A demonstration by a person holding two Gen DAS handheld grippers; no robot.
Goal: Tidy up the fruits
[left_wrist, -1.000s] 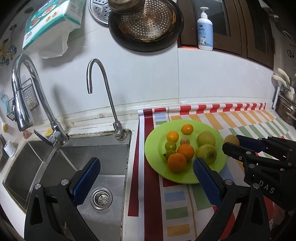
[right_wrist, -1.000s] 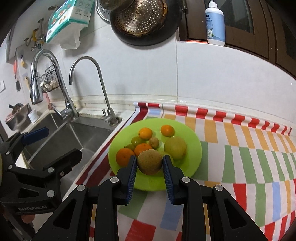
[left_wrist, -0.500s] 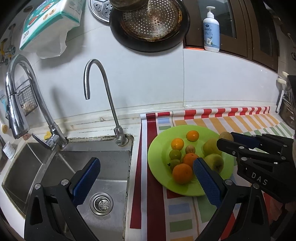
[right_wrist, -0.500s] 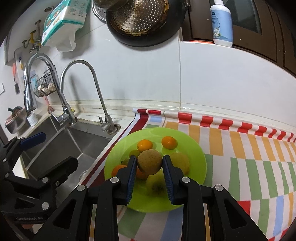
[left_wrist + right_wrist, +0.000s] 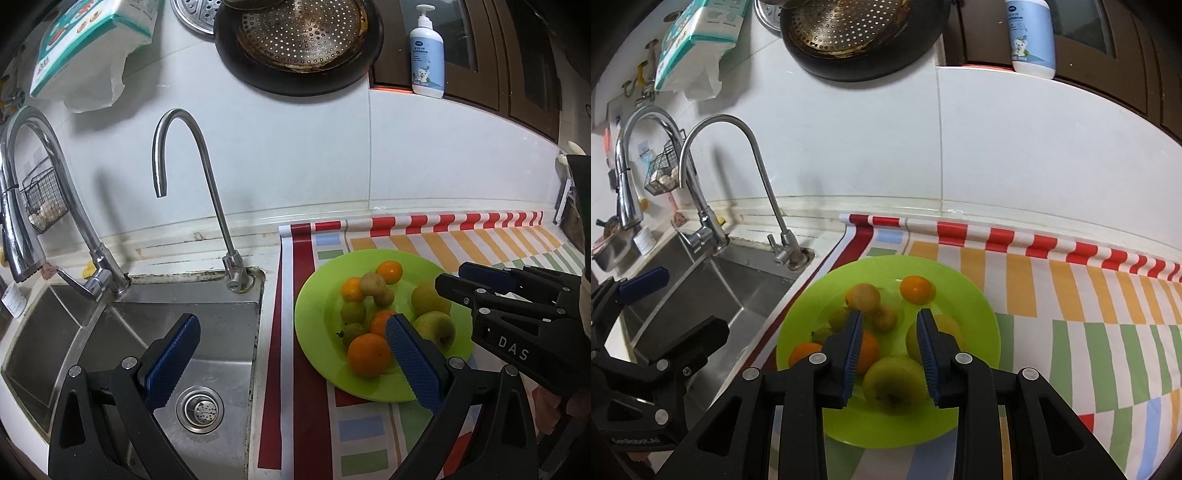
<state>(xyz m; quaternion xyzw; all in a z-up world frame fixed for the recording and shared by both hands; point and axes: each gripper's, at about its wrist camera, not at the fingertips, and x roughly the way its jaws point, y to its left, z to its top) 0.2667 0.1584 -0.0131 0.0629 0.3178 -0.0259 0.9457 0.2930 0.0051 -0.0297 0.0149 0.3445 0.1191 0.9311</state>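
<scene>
A lime green plate (image 5: pixel 317 314) (image 5: pixel 975 299) on a striped mat holds several fruits: oranges (image 5: pixel 368 354), small green fruits (image 5: pixel 352 312), two green apples (image 5: pixel 894 382) and a brown kiwi (image 5: pixel 372 283) (image 5: pixel 863 297) at the back of the pile. My right gripper (image 5: pixel 890 325) is open and empty, hovering over the plate above the apples; it also shows in the left wrist view (image 5: pixel 458 278). My left gripper (image 5: pixel 291 354) is wide open and empty, spanning the sink edge and the plate's left side; it also shows at the left of the right wrist view (image 5: pixel 670 299).
A steel sink (image 5: pixel 155 332) with two faucets (image 5: pixel 207 177) lies left of the striped mat (image 5: pixel 1071 314). A dark pan and strainer (image 5: pixel 299 40) hang on the wall. A soap bottle (image 5: pixel 426 55) stands on the window ledge.
My right gripper carried the kiwi up over the plate, then opened; the kiwi now lies among the fruits at the back of the pile. The left gripper stayed open.
</scene>
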